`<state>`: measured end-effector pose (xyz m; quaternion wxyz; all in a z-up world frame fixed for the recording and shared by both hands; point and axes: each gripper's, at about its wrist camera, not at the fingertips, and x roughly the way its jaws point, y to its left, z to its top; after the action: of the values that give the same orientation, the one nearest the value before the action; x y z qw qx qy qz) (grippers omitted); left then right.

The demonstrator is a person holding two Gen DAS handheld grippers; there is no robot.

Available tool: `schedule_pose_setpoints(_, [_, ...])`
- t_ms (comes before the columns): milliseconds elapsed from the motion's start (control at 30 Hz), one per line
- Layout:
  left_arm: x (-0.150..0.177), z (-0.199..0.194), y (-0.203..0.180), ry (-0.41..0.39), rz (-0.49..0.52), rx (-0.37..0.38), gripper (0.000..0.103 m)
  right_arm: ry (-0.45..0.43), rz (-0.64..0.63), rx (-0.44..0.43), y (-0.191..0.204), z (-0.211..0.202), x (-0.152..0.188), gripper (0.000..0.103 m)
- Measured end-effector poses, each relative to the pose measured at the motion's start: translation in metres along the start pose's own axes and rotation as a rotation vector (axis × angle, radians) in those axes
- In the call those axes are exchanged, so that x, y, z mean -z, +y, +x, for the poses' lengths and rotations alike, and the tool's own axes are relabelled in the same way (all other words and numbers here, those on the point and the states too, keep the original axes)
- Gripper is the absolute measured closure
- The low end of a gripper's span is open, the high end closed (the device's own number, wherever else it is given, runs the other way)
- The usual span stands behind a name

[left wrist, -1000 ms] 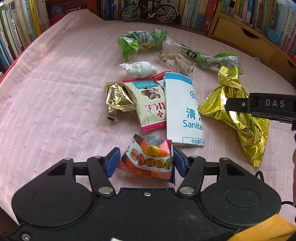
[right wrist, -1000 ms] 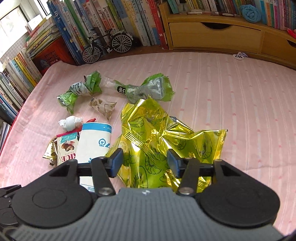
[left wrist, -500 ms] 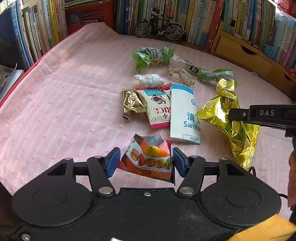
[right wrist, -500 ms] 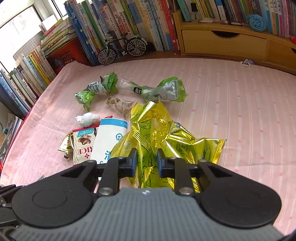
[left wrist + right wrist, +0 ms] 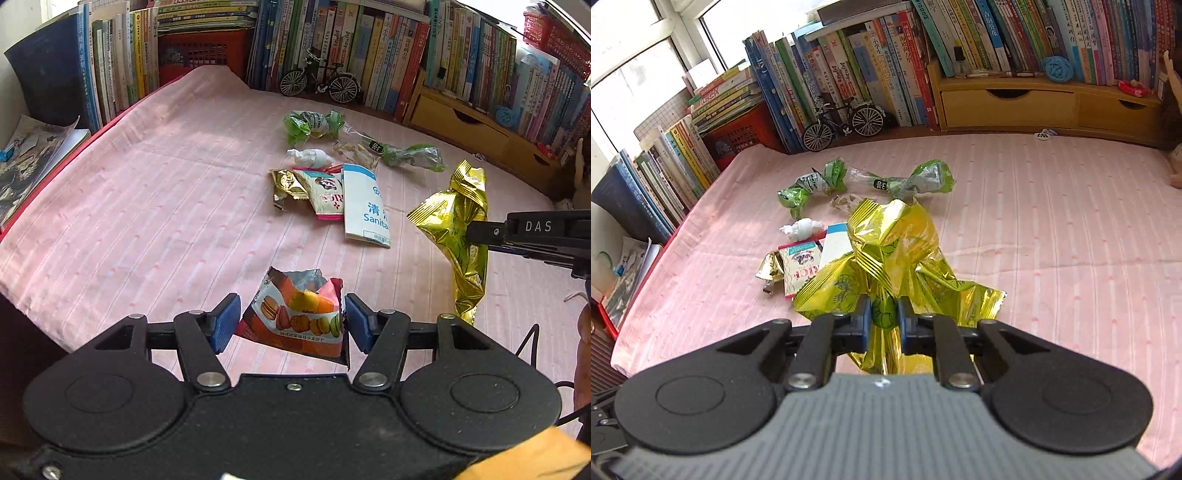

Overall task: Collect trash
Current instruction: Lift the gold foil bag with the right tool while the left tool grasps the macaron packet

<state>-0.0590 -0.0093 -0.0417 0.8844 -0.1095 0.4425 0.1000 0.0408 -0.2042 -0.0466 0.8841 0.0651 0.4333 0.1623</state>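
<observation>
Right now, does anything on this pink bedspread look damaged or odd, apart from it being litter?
The macaron wrapper between the left gripper pads is torn open along its top, showing silver lining. The gold bag in the right gripper is crumpled and bunched. Nothing looks spilled.

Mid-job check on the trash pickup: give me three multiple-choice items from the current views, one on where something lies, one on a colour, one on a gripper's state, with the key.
1. Where does the white crumpled tissue lie?
A. Just beyond the snack packets, on the pink cloth
B. On the wooden drawer unit
C. Between the left gripper's pads

2. What colour is the foil bag in the right gripper?
A. Red
B. Gold-yellow
C. Blue

3. How does the left gripper stand?
A. Empty and wide open
B. Out of view
C. Closed on the macaron packet

Key: 1 A, the tissue sits on the cloth past the packets, near the green wrappers. 2 B, the crinkled foil shines gold-yellow in both views. 3 C, the blue pads flank the packet, which hangs clear of the cloth.
</observation>
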Motion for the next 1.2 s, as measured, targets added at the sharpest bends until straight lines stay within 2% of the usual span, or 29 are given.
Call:
schedule_pose_setpoints(33, [0.005,-0.005,0.005,0.001,-0.005,0.0,0.044,0.009,-0.022,0.016,0.005,-0.001,0.005,0.067])
schedule_pose_setpoints(67, [0.009,-0.009,0.009,0.002,-0.008,-0.002,0.044,0.012,-0.039,0.031,0.009,-0.002,0.011,0.047])
schedule_pose_setpoints(133, [0.016,-0.016,0.016,0.005,-0.008,-0.008,0.044,0.017,-0.072,0.046,0.015,-0.004,0.021,0.023])
schedule_pose_setpoints(167, [0.019,-0.019,0.018,0.007,-0.007,-0.012,0.044,0.025,-0.107,0.047,0.019,-0.004,0.027,0.018])
schedule_pose_setpoints(267, [0.023,-0.021,0.024,0.013,-0.019,-0.025,0.044,0.046,-0.217,0.052,0.031,0.0,0.04,0.014])
schedule_pose_setpoints(400, [0.02,-0.015,0.027,0.019,-0.045,-0.038,0.044,0.087,-0.372,0.052,0.048,0.015,0.057,0.013])
schedule_pose_setpoints(633, [0.017,0.006,0.028,0.049,-0.086,-0.066,0.044,0.135,-0.52,0.092,0.065,0.048,0.066,0.014])
schedule_pose_setpoints(700, [0.017,0.013,0.028,0.058,-0.101,-0.069,0.044,0.149,-0.52,0.092,0.065,0.053,0.065,0.017])
schedule_pose_setpoints(767, [0.016,0.018,0.027,0.064,-0.112,-0.071,0.044,0.155,-0.508,0.097,0.063,0.056,0.062,0.032])
schedule_pose_setpoints(867, [0.016,0.022,0.026,0.067,-0.122,-0.066,0.044,0.141,-0.492,0.083,0.061,0.053,0.06,0.043])
schedule_pose_setpoints(1200, [0.02,0.017,0.036,0.064,-0.13,-0.05,0.044,0.105,-0.387,0.04,0.063,0.035,0.05,0.056])
